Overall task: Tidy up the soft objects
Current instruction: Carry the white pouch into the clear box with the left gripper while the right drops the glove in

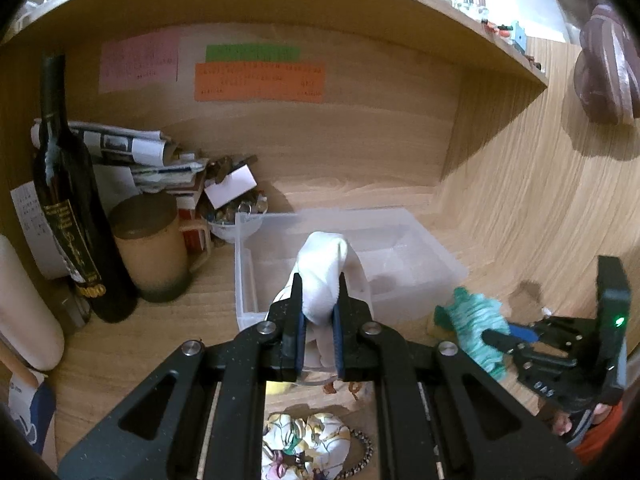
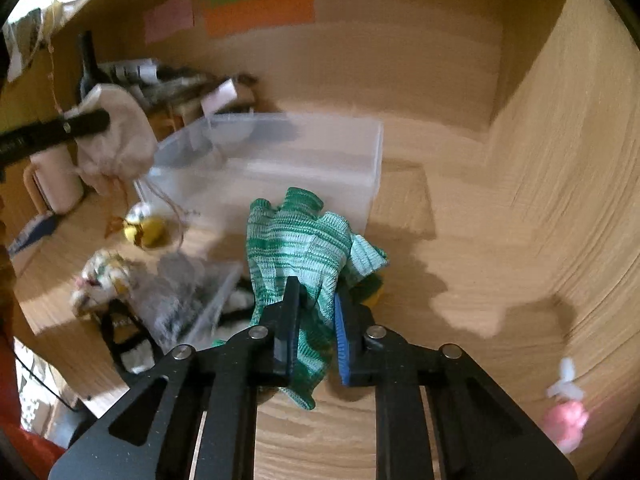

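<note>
Both loads are lifted for binning: left gripper (image 1: 318, 292) clamped on white cloth (image 1: 322, 268), right gripper (image 2: 316, 300) on green glove (image 2: 296, 248). Next, carry each toward twelve o'clock over the clear bin (image 1: 420, 240) and release.

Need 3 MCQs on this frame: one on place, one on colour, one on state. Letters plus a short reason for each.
1. Where is the clear plastic bin?
A. on the wooden desk, under the shelf
B. on top of the shelf
C. hanging on the wall

2. What colour is the knit glove held by the right gripper?
A. red
B. green and white
C. plain black

3. What state is the left gripper in?
A. open, holding nothing
B. shut on the white cloth pouch
C. shut on the dark glass bottle

Answers:
1 A: the bin rests on the desk surface below the shelf board.
2 B: green and white stripes show in both views.
3 B: the pouch is pinched between its fingers above the bin, while the bottle stands apart at the left.
</note>
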Demonstrator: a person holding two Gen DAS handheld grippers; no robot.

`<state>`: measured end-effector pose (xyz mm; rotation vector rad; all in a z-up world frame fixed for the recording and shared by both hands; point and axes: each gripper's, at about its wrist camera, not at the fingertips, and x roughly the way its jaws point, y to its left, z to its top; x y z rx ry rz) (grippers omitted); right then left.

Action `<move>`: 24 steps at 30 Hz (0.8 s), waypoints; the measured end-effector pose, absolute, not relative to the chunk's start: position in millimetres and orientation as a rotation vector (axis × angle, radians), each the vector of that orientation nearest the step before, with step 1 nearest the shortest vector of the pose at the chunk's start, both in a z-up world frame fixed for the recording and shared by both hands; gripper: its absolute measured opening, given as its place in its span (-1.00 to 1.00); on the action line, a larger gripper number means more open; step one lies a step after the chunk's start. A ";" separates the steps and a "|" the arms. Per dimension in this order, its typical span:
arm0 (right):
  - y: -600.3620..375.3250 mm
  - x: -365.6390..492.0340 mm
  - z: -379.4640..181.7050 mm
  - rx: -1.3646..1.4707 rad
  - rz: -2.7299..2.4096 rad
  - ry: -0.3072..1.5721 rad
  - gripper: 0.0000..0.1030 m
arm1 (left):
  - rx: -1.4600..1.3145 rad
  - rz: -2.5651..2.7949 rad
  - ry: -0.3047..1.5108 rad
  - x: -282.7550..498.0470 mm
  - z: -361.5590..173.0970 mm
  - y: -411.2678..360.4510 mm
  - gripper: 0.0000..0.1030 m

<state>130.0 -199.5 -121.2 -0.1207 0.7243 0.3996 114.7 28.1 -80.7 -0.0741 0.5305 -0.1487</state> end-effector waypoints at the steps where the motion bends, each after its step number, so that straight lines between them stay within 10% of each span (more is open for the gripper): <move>1: -202.1 129.7 -113.4 -0.120 0.394 0.703 -0.73 | -0.074 -0.148 0.524 115.2 -78.1 28.4 -0.80; 24: -173.1 210.3 -48.6 -0.103 0.428 0.549 -0.73 | -0.065 -0.056 0.479 190.0 -50.8 35.0 -0.79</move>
